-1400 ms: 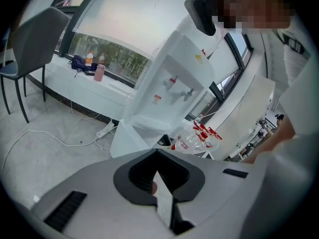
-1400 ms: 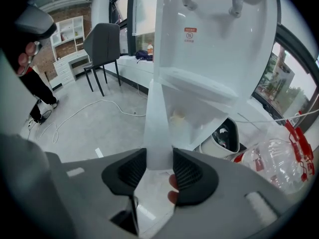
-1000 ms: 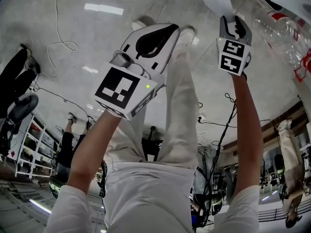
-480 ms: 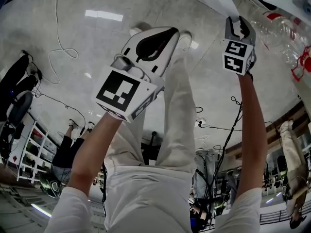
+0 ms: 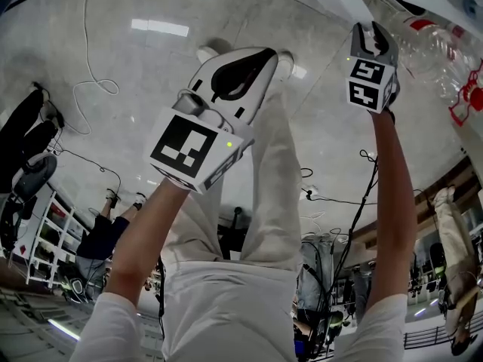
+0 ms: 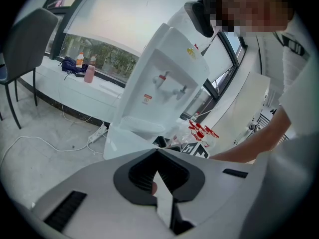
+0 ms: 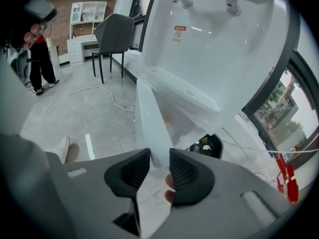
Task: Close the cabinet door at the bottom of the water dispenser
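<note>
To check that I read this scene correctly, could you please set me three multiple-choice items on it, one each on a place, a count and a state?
1. Where does the door's near edge stand?
A. Between the right gripper's jaws
B. Left of both jaws
C. Right of both jaws

2. How many taps has the dispenser?
A. One
B. Two
C. Four

3. What is the door's state?
A. Shut
B. Open
C. Taken off

Answers:
1 A: the right gripper view shows the edge in the gap between the jaws, which have just been closing and stand apart.
2 B: two taps show side by side on the front.
3 B: the door swings out from the dispenser's base.
</note>
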A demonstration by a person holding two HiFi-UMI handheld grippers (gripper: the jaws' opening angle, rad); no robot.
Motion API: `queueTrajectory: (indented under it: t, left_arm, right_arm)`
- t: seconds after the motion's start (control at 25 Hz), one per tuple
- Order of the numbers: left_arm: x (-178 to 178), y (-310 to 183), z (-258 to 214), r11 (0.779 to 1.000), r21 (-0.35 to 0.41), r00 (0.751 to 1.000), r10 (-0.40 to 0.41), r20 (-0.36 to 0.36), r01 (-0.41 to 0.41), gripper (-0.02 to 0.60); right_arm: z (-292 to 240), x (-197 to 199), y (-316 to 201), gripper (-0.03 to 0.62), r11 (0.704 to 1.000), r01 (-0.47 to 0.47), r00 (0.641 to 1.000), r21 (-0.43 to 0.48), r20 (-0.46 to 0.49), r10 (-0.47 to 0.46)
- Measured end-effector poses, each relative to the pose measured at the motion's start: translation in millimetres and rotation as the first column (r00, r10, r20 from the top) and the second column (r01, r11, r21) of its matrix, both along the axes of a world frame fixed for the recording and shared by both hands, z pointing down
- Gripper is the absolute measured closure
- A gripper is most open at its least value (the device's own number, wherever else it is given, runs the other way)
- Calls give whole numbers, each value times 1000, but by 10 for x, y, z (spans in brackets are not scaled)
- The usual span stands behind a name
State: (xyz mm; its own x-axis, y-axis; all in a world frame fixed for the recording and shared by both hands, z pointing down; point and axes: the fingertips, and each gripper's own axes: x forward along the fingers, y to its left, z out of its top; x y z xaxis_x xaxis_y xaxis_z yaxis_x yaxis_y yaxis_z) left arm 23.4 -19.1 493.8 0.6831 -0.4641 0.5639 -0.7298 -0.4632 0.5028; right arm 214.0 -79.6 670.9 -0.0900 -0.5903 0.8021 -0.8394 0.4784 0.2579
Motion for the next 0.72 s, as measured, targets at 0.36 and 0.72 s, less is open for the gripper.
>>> queueTrajectory:
  t: [0.36, 0.72]
  left_arm:
    - [6, -55, -9, 1000, 5, 1000, 2, 1, -2, 578]
    - [43, -116, 22, 1000, 4, 1000, 6, -3, -6, 578]
  right_arm:
    - [-7, 97, -136, 487, 1000, -2, 998, 14, -65, 3]
    - [0, 288, -377, 490, 1000, -8, 994, 25, -106, 10]
